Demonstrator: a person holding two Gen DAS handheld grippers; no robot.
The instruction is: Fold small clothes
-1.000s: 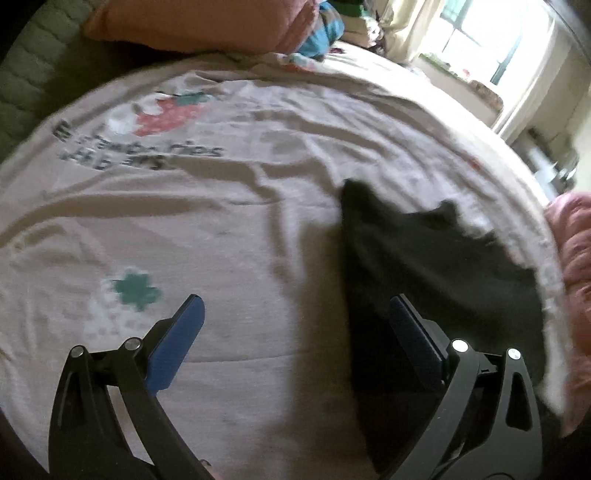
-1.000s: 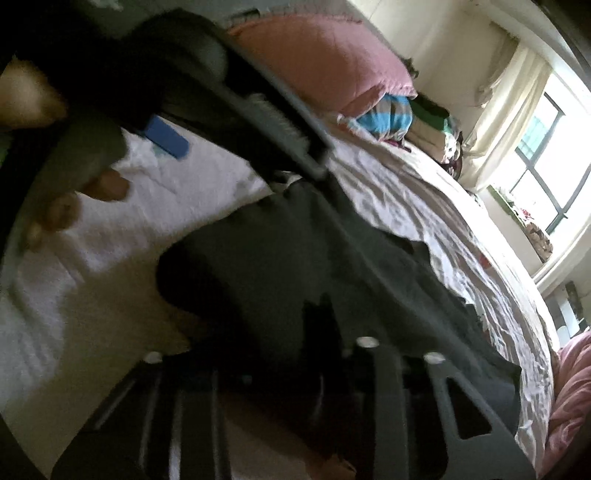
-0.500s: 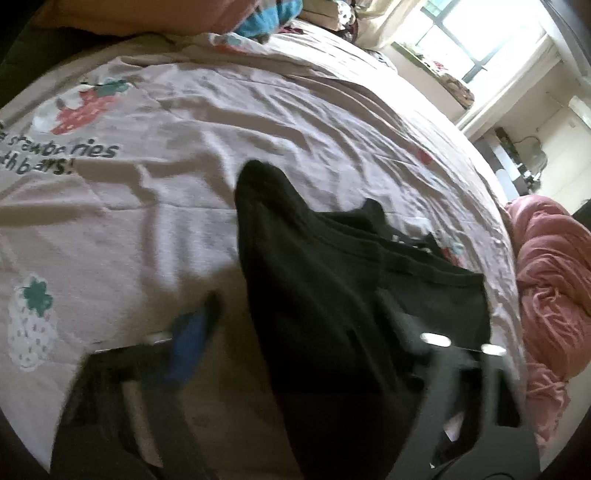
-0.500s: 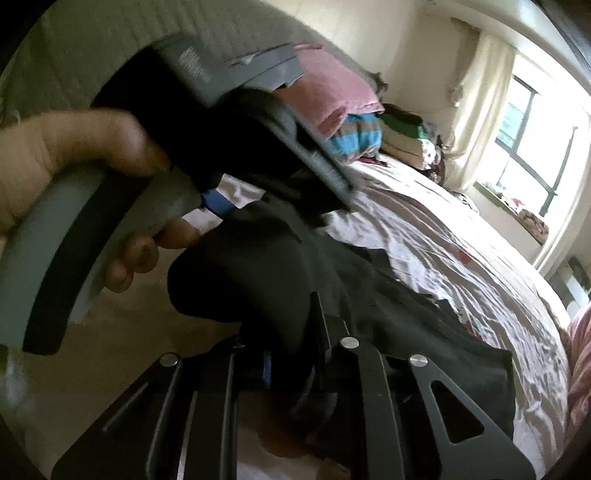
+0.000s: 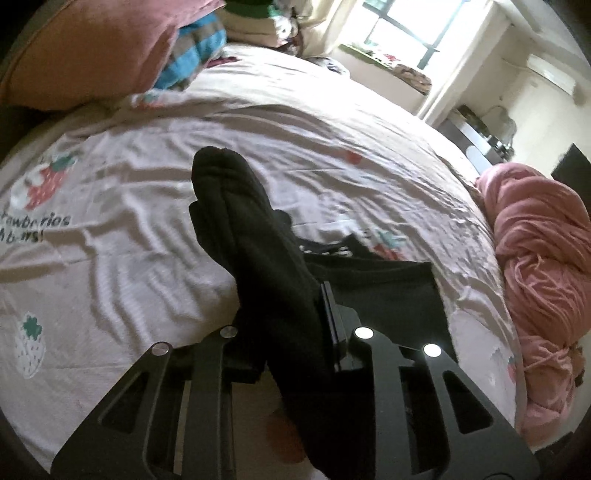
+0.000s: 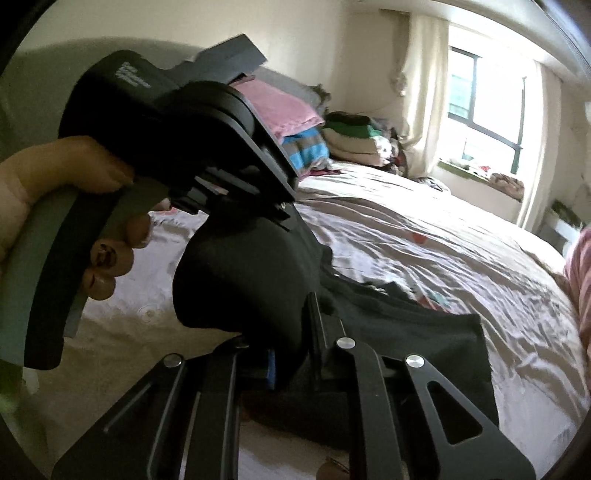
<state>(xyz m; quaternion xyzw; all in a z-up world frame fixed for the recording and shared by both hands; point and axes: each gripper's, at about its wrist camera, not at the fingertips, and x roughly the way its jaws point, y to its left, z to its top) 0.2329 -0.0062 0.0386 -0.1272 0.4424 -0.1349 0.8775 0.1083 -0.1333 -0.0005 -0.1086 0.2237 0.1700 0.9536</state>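
A strawberry-print bedsheet (image 5: 140, 206) fills the frame, with a pink pillow (image 5: 88, 51) upper left and a bright window (image 5: 413, 22) upper right. At lower centre, the left gripper (image 5: 291, 332) is closing on the black garment (image 5: 255, 236), raised off the sheet; the right gripper (image 6: 291, 347) is clamped on it too, and a hand (image 6: 74, 206) at left blocks that view.

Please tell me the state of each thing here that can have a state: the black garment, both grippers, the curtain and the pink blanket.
black garment: one end lifted and bunched, the rest lying on the bed sheet.
left gripper: jaws closing, garment between them.
right gripper: shut on the garment.
curtain: drawn aside, window uncovered.
pink blanket: crumpled in a heap, not folded.
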